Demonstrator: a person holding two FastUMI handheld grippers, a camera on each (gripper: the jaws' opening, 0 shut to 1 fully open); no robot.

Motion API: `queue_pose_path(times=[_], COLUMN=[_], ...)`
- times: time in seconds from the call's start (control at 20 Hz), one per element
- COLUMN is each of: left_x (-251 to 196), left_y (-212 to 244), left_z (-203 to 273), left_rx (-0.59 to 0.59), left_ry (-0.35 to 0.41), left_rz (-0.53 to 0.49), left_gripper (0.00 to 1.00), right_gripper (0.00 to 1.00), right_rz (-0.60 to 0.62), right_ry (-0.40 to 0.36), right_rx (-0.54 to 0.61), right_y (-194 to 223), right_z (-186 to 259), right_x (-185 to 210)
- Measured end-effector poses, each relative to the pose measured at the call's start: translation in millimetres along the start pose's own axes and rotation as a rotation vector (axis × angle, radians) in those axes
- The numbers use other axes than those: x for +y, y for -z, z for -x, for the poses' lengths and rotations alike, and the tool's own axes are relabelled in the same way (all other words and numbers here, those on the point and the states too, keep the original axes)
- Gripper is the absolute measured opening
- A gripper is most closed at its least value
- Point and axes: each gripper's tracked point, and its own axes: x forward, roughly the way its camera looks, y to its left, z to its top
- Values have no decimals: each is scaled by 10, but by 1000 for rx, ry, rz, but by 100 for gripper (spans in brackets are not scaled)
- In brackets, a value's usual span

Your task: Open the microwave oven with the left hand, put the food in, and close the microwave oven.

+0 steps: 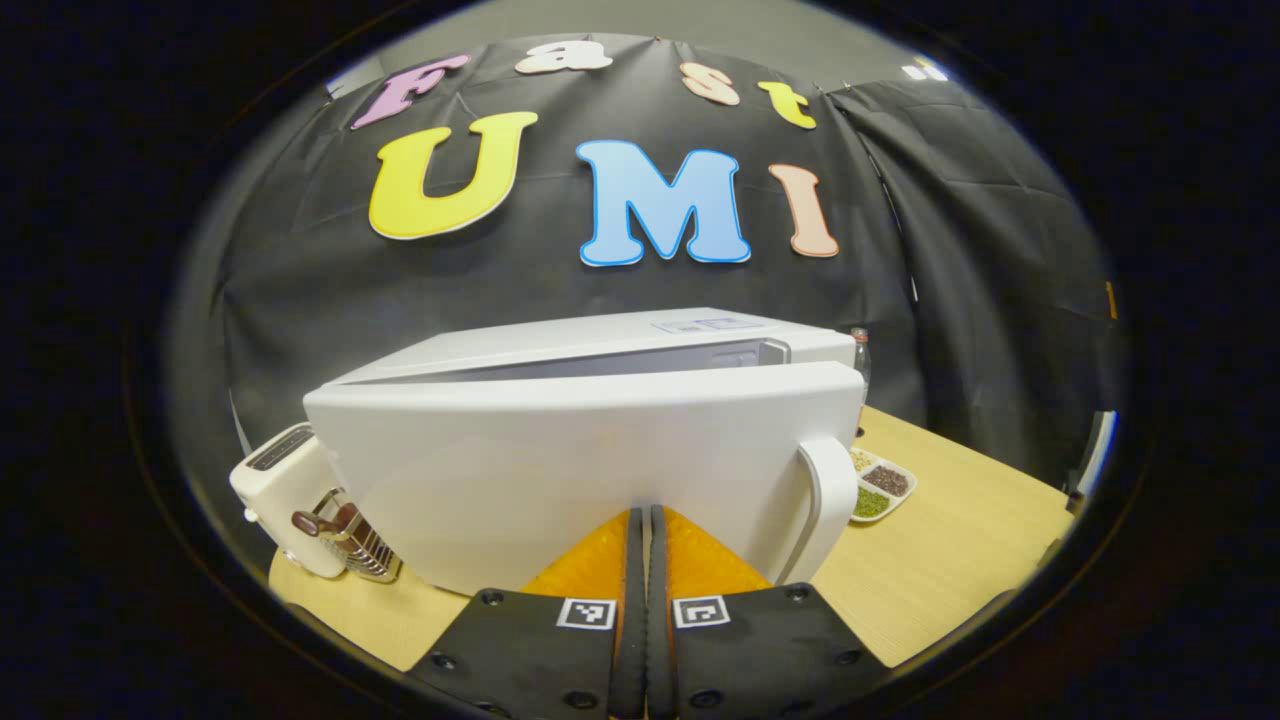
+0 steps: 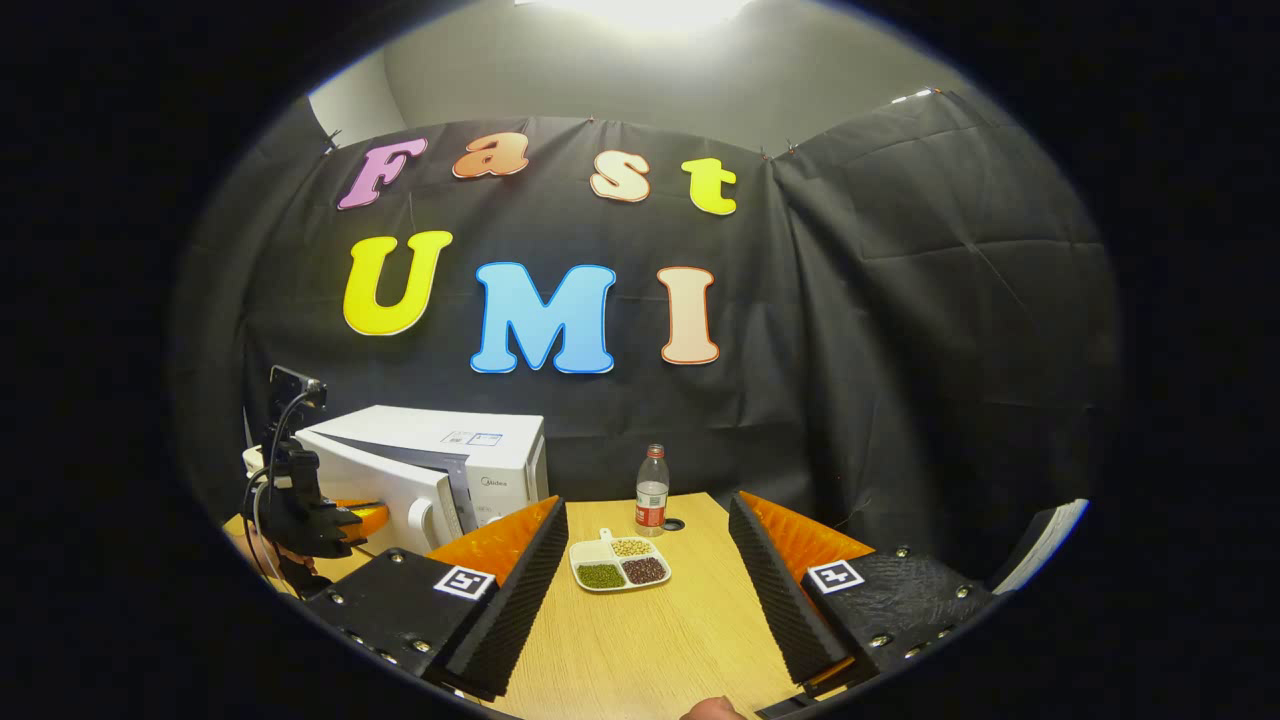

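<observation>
White microwave door (image 1: pixel 590 470) ajar, food still out on the table.

Nearest in the left gripper view, the left gripper (image 1: pixel 645 600) has its fingers pressed together with nothing between them, right up against the door's front, the handle (image 1: pixel 830 500) just to its side. The door stands slightly off the microwave (image 2: pixel 470 450) body, so opening looks begun but not finished. In the right gripper view, the right gripper (image 2: pixel 645 590) holds its fingers wide apart and empty over the wooden table (image 2: pixel 650 650); beyond them lies the divided food tray (image 2: pixel 620 562), well apart from the oven, with a bottle (image 2: pixel 652 490) behind. Loading and closing remain.
</observation>
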Motion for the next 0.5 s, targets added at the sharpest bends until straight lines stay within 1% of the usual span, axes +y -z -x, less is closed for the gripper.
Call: queue_pose_path(times=[0.25, 0.5], left_x=[8, 58], left_y=[-39, -95], left_z=[-206, -359], left_rx=[-6, -12], left_ry=[6, -10], left_rz=[-3, 14], left_gripper=[7, 7], right_gripper=[98, 98], right_rz=[9, 24], right_ry=[24, 31], right_rx=[19, 23], right_y=[51, 69], right_z=[-44, -61], right_x=[19, 44])
